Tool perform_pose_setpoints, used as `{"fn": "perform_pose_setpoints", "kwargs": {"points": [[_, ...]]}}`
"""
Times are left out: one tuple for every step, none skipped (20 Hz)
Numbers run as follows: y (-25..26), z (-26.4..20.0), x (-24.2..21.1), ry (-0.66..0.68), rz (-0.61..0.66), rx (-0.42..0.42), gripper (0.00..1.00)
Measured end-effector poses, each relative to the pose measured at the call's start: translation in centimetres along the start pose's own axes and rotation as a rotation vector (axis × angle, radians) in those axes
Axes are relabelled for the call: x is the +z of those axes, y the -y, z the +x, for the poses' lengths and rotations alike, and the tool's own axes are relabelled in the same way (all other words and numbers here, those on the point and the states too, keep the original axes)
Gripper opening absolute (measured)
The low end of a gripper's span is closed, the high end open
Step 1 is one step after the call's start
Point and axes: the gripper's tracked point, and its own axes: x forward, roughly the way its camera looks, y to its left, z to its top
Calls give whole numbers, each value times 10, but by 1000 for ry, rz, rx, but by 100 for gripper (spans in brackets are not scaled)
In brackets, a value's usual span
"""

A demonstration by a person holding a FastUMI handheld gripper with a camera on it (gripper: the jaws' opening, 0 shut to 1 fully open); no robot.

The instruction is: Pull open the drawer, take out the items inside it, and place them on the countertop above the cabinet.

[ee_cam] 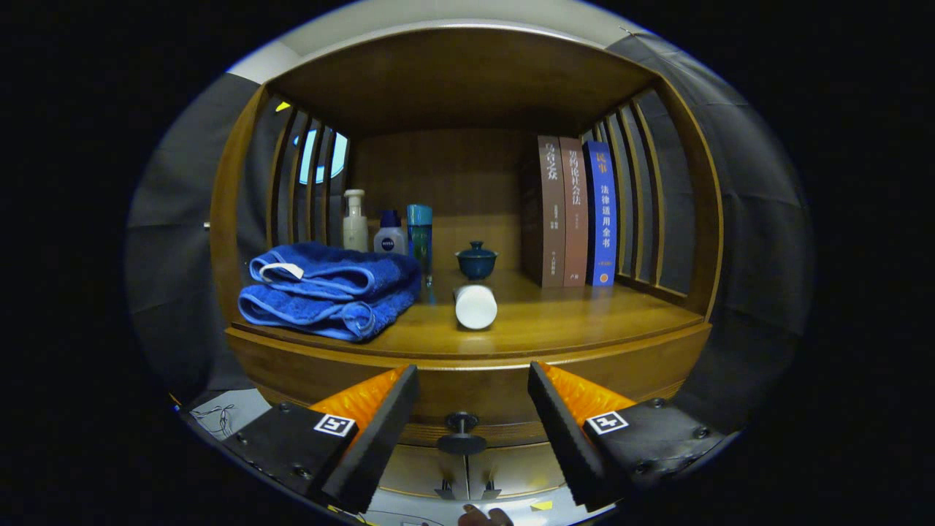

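Note:
A wooden cabinet stands ahead of me, its countertop [570,321] at mid height under an overhanging shelf. Just below the countertop runs the drawer front [475,391], with a dark round knob [461,432] sticking out. The drawer looks closed, so its contents are hidden. My gripper [473,383] is open and empty. Its two fingers stand wide apart on either side of the knob, which sits between them and slightly below the tips.
On the countertop lie a folded blue towel [329,288] at the left, a white cylinder [475,305] on its side, a dark lidded cup [476,260], three bottles [387,234] at the back and three upright books [577,212] at the right. Slatted sides enclose the shelf.

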Motion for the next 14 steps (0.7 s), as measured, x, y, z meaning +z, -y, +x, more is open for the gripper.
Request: {"fn": "perform_pose_setpoints", "kwargs": {"points": [[0, -6, 9, 11, 2, 0, 99], [1, -11, 18, 20, 6, 1, 99], [0, -17, 28, 27, 9, 5, 99], [-2, -25, 38, 33, 9, 13, 99], [-3, -32, 51, 41, 7, 26, 99], [-5, -40, 64, 49, 4, 38, 99], [-7, -49, 78, 57, 1, 51, 99], [-9, -59, 94, 70, -4, 63, 99], [-10, -69, 111, 88, -7, 74, 99], [-10, -80, 127, 110, -9, 81, 99], [-11, -91, 141, 128, -9, 87, 99], [-12, -104, 153, 144, -2, 91, 98], [-12, -114, 165, 156, 8, 95, 98], [-12, -124, 173, 160, 16, 94, 98]]}}
